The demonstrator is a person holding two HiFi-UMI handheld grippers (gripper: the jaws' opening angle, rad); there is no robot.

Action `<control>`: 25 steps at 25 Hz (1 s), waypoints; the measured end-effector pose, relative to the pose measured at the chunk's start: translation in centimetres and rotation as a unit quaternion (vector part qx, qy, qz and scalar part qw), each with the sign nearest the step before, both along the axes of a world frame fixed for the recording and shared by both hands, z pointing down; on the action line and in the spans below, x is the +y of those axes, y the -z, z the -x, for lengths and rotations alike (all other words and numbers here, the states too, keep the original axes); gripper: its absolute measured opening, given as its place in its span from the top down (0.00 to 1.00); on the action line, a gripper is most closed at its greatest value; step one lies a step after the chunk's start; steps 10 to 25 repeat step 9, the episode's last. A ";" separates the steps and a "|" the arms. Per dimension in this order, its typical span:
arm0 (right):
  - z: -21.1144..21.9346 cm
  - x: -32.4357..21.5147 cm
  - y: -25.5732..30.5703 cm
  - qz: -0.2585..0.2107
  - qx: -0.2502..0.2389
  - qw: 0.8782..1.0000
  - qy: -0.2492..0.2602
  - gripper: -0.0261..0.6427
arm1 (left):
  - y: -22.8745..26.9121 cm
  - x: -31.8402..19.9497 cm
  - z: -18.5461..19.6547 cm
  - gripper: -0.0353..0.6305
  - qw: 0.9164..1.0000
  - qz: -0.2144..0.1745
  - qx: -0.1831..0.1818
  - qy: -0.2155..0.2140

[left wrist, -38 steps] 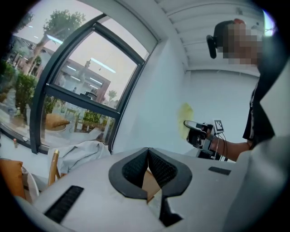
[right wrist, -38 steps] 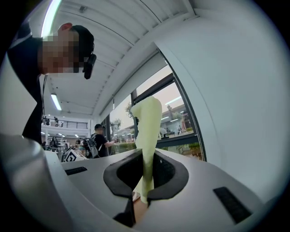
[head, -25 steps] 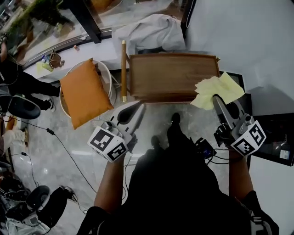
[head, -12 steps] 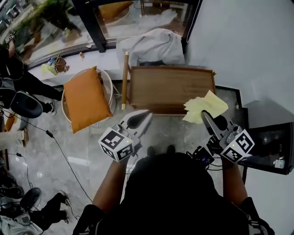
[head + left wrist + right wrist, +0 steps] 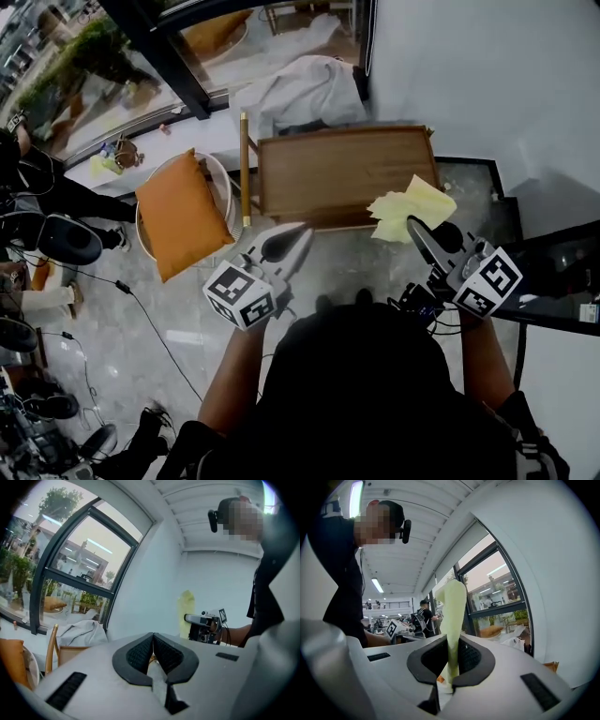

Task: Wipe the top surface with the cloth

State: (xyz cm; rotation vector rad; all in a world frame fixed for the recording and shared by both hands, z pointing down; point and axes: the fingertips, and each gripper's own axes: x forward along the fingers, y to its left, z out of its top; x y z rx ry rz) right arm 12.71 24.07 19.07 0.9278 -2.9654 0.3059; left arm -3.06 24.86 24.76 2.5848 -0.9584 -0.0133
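Head view puts your yellow cloth over the near right corner of the wooden table. Part of it lies above the tabletop and part hangs past the near edge over the grey floor; from above you cannot tell whether it touches the wood. Your right gripper reaches in from the near side of that corner. The right gripper view confirms the grasp: both dark pads are clenched on a narrow fold of the cloth, which runs away from the jaws as a pale strip. Your left gripper sits just off the table's near edge, about midway along it, with its tip aimed at the edge but apart from the wood. In the left gripper view its jaws are pressed together with nothing between them. A raised rim runs round the tabletop. Just beside the table's left side a slim wooden post runs parallel to that side. Farther left of the table an orange cushion lies tilted on a white round seat. Beyond the table's far edge a crumpled pale fabric is heaped against it. A plain white wall fills the space to the table's far right.
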 end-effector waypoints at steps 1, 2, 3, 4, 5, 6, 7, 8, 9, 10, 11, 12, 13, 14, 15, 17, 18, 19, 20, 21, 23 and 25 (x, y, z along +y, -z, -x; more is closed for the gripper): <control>0.1 0.1 0.1 -0.001 -0.002 1.000 0.003 0.91 | 0.1 0.2 0.0 0.93 1.000 -0.001 -0.003 0.000; 0.1 0.2 0.3 -0.001 -0.006 1.000 0.005 0.91 | 0.1 0.2 0.1 0.93 1.000 -0.001 -0.005 0.002; 0.1 0.1 0.5 -0.001 -0.012 1.000 0.008 0.91 | 0.2 0.2 0.2 0.93 1.000 -0.002 -0.006 0.005; 0.1 0.0 0.6 -0.001 -0.017 1.000 0.009 0.91 | 0.3 0.2 0.2 0.93 1.000 -0.002 -0.006 0.007; 0.1 -0.1 0.7 0.000 -0.020 1.000 0.011 0.91 | 0.3 0.2 0.2 0.93 1.000 0.000 -0.006 0.009; 0.1 -0.2 0.8 0.001 -0.021 1.000 0.014 0.91 | 0.4 0.3 0.1 0.93 1.000 0.001 -0.006 0.009; 0.1 -0.2 0.9 0.002 -0.021 1.000 0.016 0.91 | 0.4 0.3 0.1 0.93 1.000 0.004 -0.006 0.008; 0.1 -0.2 1.0 0.003 -0.020 1.000 0.019 0.91 | 0.4 0.4 0.0 0.93 1.000 0.006 -0.007 0.007; 0.2 -0.2 1.2 0.003 -0.020 1.000 0.021 0.91 | 0.5 0.4 -0.1 0.93 1.000 0.008 -0.007 0.006; 0.2 -0.2 1.2 0.003 -0.020 1.000 0.021 0.91 | 0.5 0.4 -0.1 0.93 1.000 0.008 -0.007 0.006; 0.2 -0.2 1.2 0.003 -0.020 1.000 0.021 0.91 | 0.5 0.4 -0.1 0.93 1.000 0.008 -0.007 0.006; 0.2 -0.2 1.2 0.003 -0.020 1.000 0.021 0.91 | 0.5 0.4 -0.1 0.93 1.000 0.008 -0.007 0.006; 0.2 -0.2 1.2 0.003 -0.020 1.000 0.021 0.91 | 0.5 0.4 -0.1 0.93 1.000 0.008 -0.007 0.006; 0.2 -0.2 1.2 0.003 -0.020 1.000 0.021 0.91 | 0.5 0.4 -0.1 0.93 1.000 0.008 -0.007 0.006; 0.2 -0.2 1.2 0.003 -0.020 1.000 0.021 0.91 | 0.5 0.4 -0.1 0.93 1.000 0.008 -0.007 0.006; 0.2 -0.2 1.2 0.003 -0.020 1.000 0.021 0.91 | 0.5 0.4 -0.1 0.93 1.000 0.008 -0.007 0.006; 0.2 -0.2 1.2 0.003 -0.020 1.000 0.021 0.91 | 0.5 0.4 -0.1 0.93 1.000 0.008 -0.007 0.006; 0.2 -0.2 1.2 0.003 -0.020 1.000 0.021 0.91 | 0.5 0.4 -0.1 0.93 1.000 0.008 -0.007 0.006; 0.2 -0.2 1.2 0.003 -0.020 1.000 0.021 0.91 | 0.5 0.4 -0.1 0.93 1.000 0.008 -0.007 0.006; 0.2 -0.2 1.2 0.003 -0.020 1.000 0.021 0.91 | 0.5 0.4 -0.1 0.93 1.000 0.008 -0.007 0.006; 0.2 -0.2 1.2 0.003 -0.020 1.000 0.021 0.91 | 0.5 0.4 -0.1 0.93 1.000 0.008 -0.007 0.006; 0.2 -0.2 1.2 0.003 -0.020 1.000 0.021 0.91 | 0.5 0.4 -0.1 0.93 1.000 0.008 -0.007 0.006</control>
